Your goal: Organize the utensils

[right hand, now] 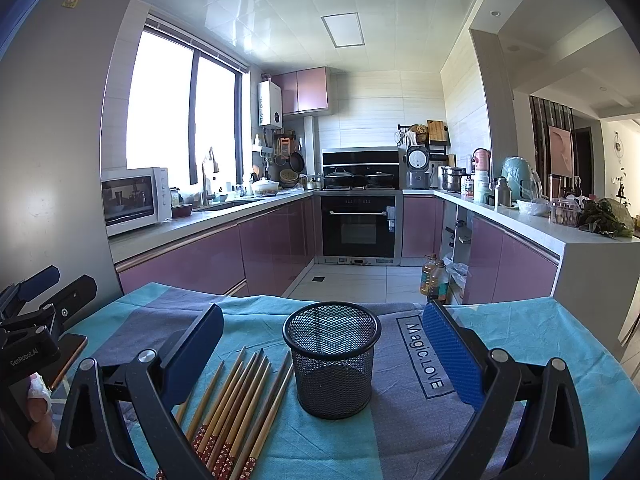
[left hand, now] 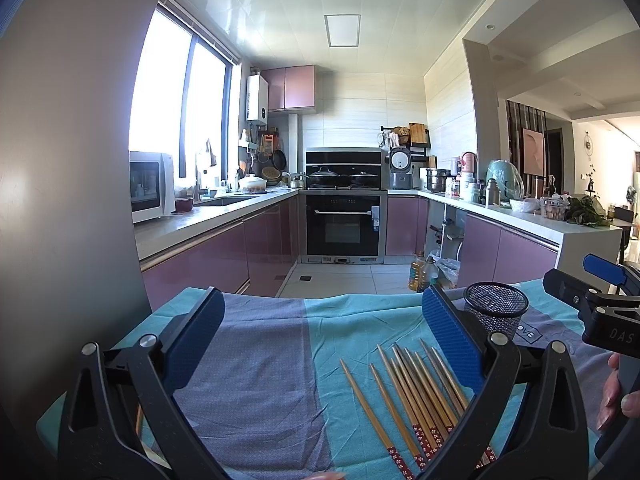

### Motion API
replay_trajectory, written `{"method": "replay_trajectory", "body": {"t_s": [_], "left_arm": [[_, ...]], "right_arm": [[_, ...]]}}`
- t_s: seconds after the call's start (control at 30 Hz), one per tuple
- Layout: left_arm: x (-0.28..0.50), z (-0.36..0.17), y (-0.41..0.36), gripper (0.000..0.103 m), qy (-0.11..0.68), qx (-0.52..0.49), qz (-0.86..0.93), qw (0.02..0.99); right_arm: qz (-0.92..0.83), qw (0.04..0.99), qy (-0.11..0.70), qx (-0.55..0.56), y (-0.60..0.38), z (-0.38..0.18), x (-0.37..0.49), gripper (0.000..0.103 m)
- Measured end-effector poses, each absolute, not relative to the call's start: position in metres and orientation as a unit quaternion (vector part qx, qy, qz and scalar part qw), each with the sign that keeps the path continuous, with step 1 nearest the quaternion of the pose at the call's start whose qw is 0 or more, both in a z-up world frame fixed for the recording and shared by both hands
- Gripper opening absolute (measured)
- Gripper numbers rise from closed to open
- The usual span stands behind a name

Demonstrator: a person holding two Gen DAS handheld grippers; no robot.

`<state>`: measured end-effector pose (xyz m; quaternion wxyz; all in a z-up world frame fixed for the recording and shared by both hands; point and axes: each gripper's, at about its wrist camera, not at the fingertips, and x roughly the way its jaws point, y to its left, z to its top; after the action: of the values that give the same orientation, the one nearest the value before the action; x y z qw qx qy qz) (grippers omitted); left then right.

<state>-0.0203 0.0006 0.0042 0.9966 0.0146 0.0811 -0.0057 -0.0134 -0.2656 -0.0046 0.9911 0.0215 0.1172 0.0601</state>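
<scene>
Several wooden chopsticks point(left hand: 416, 396) with red patterned ends lie side by side on a teal and grey cloth point(left hand: 256, 360); they also show in the right wrist view point(right hand: 240, 404). A black mesh holder point(right hand: 332, 364) stands upright and empty just right of them; it also shows in the left wrist view point(left hand: 496, 309). My left gripper point(left hand: 320, 340) is open and empty above the cloth, the chopsticks near its right finger. My right gripper point(right hand: 322, 352) is open and empty, with the holder between its fingers' line of sight.
The cloth-covered table ends at a far edge point(right hand: 280, 298) facing a kitchen. A fridge wall point(right hand: 52, 160) stands close on the left. Counters with pink cabinets point(right hand: 516, 264) run along both sides. Oil bottles point(right hand: 434, 278) stand on the floor.
</scene>
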Motion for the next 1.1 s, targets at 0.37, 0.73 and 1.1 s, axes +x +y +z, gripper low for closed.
{"method": "replay_trajectory", "body": {"t_s": [0.37,0.73,1.1], "left_arm": [[-0.020,0.003,0.000,0.097,0.083,0.014,-0.005,0.996],[-0.021,-0.004,0.001,0.097,0.089,0.013,-0.004,0.996],[-0.013,-0.006,-0.003,0.097,0.115,0.016,-0.013,0.993]], "right_arm": [[0.061,0.991,0.118,0.022,-0.266,-0.005,-0.013,0.097],[0.066,0.990,0.123,0.023,-0.266,-0.005,-0.013,0.097],[0.106,0.977,0.184,-0.001,-0.253,-0.022,-0.004,0.097]]}}
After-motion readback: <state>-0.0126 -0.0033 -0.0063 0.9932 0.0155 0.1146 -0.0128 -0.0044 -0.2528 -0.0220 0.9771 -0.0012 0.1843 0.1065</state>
